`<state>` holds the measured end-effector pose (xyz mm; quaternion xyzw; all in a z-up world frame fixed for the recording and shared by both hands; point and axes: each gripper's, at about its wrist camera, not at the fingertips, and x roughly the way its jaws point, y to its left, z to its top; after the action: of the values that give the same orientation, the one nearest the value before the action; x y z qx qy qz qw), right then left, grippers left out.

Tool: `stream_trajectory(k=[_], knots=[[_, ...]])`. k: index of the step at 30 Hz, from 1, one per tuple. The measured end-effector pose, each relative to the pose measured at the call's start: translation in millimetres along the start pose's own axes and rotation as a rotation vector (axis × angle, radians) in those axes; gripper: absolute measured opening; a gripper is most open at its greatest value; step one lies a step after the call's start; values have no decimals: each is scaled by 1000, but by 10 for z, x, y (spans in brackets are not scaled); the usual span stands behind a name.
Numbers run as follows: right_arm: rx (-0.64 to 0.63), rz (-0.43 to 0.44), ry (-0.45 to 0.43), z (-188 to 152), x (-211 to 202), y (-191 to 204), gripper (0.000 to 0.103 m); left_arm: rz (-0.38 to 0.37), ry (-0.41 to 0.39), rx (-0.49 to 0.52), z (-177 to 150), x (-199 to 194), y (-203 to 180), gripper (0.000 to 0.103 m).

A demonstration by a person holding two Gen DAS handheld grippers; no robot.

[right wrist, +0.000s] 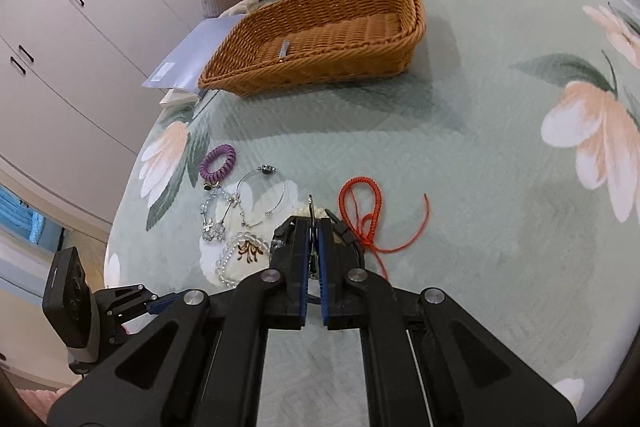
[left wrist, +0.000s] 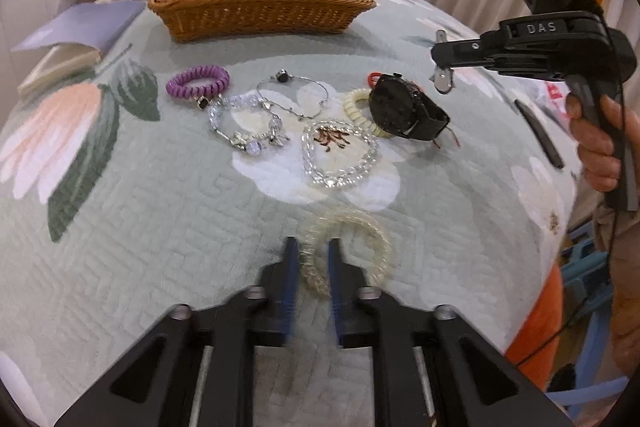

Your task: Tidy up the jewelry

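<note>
Clear coil tie [left wrist: 346, 251] (blurred) between left hand-held gripper [left wrist: 313, 259] fingers.

light: soft, even | edges: fisheye-warped | near foreground: perhaps motion-blurred

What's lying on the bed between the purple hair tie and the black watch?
In the left wrist view, a thin silver bangle lies between the purple hair tie and the black watch.

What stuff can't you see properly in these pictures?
- Clear coil hair tie: blurred in the left wrist view, partly behind the left tool.
- Black watch: right wrist view, mostly hidden by the right tool.
- Metal clip in that tool: mostly hidden between its fingers.
</note>
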<state>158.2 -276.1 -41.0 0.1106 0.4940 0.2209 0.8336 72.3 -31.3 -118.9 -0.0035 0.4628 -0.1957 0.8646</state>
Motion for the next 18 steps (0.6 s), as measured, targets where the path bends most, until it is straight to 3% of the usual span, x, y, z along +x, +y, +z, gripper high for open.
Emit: stream_trajectory(k=[4, 9, 14, 18], knots=[[-5, -8, -27, -15, -64, -31, 3, 8, -50, 0, 67, -88, -50, 9], [-5, -13, -78, 110, -205, -65, 3, -29, -158, -6, 425, -366, -30, 9], [3, 1, -106, 262, -223, -89, 3, -23, -236, -17, 876, -506, 41, 9], [2, -8, -164, 600, -228, -39, 3, 3, -271, -46, 1421, -421, 185, 9]])
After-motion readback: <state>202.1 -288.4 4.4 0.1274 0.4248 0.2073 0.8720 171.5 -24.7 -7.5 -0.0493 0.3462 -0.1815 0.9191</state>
